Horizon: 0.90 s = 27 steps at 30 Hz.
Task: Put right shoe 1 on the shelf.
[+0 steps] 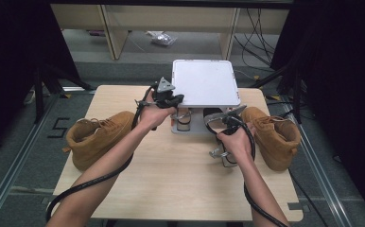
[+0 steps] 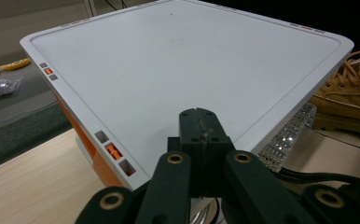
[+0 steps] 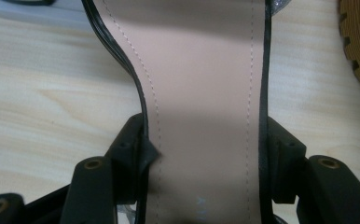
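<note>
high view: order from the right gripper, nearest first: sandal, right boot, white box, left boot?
1. Sandal: clamped in the right gripper, front of the table.
2. Right boot: just beside it, at the table's right edge.
3. White box: behind, at the far edge.
4. Left boot: across the table, left edge.
</note>
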{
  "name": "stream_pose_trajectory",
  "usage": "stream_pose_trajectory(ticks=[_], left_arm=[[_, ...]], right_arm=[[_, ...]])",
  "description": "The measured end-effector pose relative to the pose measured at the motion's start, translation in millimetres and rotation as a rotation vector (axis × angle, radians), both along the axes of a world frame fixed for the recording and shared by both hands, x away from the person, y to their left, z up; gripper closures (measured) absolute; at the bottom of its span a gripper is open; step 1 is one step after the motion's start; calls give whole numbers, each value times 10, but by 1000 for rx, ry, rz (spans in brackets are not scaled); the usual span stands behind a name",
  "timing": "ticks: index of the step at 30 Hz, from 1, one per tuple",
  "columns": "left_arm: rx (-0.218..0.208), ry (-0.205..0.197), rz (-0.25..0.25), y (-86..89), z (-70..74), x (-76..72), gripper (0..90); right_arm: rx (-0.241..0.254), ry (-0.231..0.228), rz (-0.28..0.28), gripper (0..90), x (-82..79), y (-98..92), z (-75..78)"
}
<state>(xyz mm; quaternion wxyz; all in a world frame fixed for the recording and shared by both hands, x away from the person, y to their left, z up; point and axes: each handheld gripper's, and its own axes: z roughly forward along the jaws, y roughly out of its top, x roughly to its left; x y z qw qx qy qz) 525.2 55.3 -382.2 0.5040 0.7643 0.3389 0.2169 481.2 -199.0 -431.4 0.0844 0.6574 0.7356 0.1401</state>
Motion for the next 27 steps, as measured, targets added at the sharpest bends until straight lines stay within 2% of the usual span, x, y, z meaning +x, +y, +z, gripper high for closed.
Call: stream_pose_trajectory(ticks=[1, 2, 3, 4, 5, 6, 7, 8, 9, 10, 12, 14, 17, 19, 22, 23, 25, 27], left_arm=[[1, 0, 0, -1, 0, 0, 900], [2, 0, 0, -2, 1, -1, 900], [1, 0, 0, -1, 1, 0, 900], [0, 1, 0, -1, 1, 1, 899], [0, 2, -1, 0, 2, 1, 900], [1, 1, -1, 0, 2, 1, 900], [1, 1, 0, -1, 1, 1, 900], [1, 1, 0, -1, 1, 0, 900], [1, 1, 0, -1, 1, 0, 900], [1, 1, -1, 0, 1, 1, 900], [1, 1, -2, 2, 2, 2, 900], [0, 1, -3, 2, 1, 2, 900], [0, 1, -4, 2, 2, 3, 899], [1, 2, -4, 2, 3, 4, 900], [3, 1, -5, 0, 4, 4, 900], [2, 1, -4, 0, 3, 4, 900], [2, 1, -4, 1, 3, 3, 900], [3, 2, -4, 0, 5, 4, 900]], right_arm=[[8, -2, -24, 436, 19, 16, -15], [1, -10, -15, 436, 29, 12, -25], [8, 3, -23, 436, 49, 27, -33], [-9, 2, -10, 436, 59, 21, -39], [1, -11, -24, 436, 70, 35, -53], [-5, 4, -11, 436, 87, 36, -57], [-7, -1, -30, 436, 100, 60, -65], [-10, 8, -20, 436, 108, 60, -69], [4, 4, -64, 436, 104, 100, -78], [-17, -3, -20, 436, 124, 68, -84], [2, 7, -53, 436, 146, 107, -91], [-18, 4, -31, 436, 160, 97, -113], [-12, 10, -75, 436, 190, 141, -147], [-27, 12, -58, 436, 197, 138, -170], [-16, 23, -92, 436, 218, 178, -206], [-23, 23, -79, 436, 223, 175, -216], [-10, 37, -91, 436, 231, 198, -238], [-26, 18, -50, 435, 245, 182, -269]])
